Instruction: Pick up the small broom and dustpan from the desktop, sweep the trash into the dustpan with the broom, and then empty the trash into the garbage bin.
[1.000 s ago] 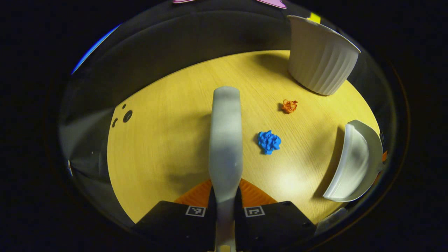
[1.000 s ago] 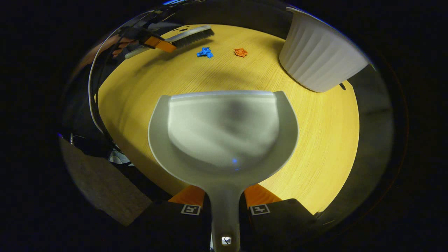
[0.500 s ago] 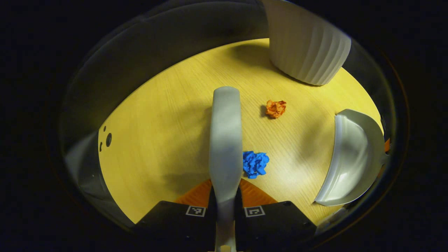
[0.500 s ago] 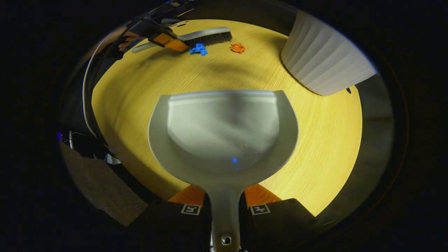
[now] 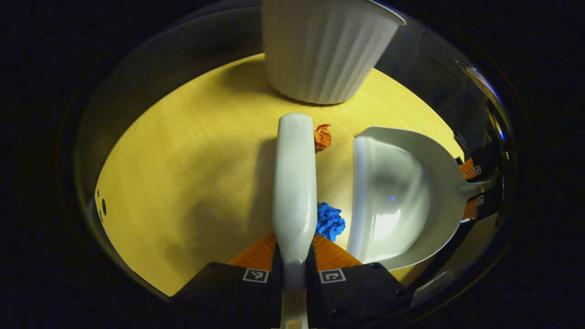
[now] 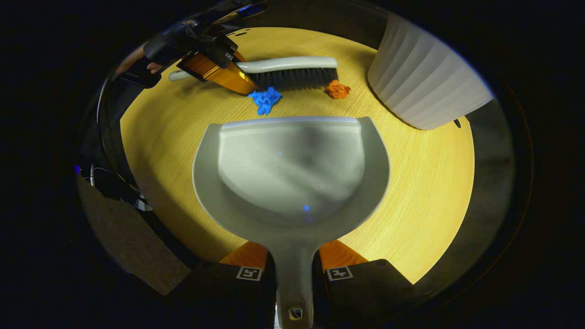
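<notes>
Down on the yellow wooden table [image 6: 425,192], the left hand-held gripper [image 5: 293,256] pinches the handle of the small broom [image 5: 295,183] between its two fingers, and the pale back of the broom runs straight ahead of it in the left gripper view. In the right gripper view that same broom [image 6: 283,73] lies across the far side of the table with its dark bristles pointing toward the dustpan, and a person's hand [image 6: 137,59] shows dimly behind the left hand-held gripper [image 6: 215,71] there. A blue crumpled scrap [image 5: 330,221] sits just beside the bristle side of the broom, between the broom and the front lip of the dustpan [image 5: 402,196]. An orange crumpled scrap [image 5: 322,137] lies near the tip of the broom, close to the foot of the white ribbed garbage bin [image 5: 324,50], which stands upright at the far end of the table. The right hand-held gripper [image 6: 293,269] is pressed onto the dustpan's handle, the grey scoop [image 6: 292,173] spreading out ahead of it with its lip low toward the table; whether the lip touches the table cannot be told. The blue scrap [image 6: 265,99] lies just in front of that lip, and the orange scrap [image 6: 338,89] sits apart from it, to the right.
</notes>
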A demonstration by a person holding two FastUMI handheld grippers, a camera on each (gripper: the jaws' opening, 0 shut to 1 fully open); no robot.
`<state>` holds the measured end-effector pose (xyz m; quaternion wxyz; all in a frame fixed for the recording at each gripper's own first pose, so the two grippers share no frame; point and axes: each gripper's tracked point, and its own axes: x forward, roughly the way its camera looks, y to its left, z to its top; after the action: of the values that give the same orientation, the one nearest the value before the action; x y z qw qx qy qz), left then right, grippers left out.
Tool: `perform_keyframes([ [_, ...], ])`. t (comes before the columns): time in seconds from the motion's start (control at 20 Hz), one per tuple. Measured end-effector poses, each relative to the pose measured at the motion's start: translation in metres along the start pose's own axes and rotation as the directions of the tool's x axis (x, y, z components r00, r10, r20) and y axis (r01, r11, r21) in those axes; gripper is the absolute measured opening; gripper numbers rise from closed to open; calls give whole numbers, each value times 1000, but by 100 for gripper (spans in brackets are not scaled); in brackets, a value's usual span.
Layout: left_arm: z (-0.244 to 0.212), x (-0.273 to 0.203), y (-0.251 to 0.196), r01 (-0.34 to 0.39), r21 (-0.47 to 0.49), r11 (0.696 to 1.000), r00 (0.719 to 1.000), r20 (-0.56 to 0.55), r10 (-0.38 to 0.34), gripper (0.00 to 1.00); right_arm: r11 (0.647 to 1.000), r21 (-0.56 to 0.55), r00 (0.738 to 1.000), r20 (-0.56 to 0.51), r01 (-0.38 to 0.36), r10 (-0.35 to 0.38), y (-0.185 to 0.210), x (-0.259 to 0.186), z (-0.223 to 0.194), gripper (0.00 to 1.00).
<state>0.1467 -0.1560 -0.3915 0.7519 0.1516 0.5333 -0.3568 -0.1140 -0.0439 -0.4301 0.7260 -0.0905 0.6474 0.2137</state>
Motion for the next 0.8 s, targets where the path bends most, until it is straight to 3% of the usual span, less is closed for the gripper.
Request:
perform_keyframes([
  [0.25, -2, -4, -28, 102, 56, 993, 995, -29, -100, 24, 1000, 26, 1000, 9, 7, -8, 2, 0, 1, 36],
  [0.5, -4, -23, -51, 191, 7, 982, 981, -24, -191, 25, 1000, 22, 1000, 21, 5, -5, 1, 2, 1, 36],
  [0.8, 13, -27, -18, 91, -41, 995, 995, 46, -89, 25, 1000, 25, 1000, 19, 6, -6, 1, 1, 1, 36],
])
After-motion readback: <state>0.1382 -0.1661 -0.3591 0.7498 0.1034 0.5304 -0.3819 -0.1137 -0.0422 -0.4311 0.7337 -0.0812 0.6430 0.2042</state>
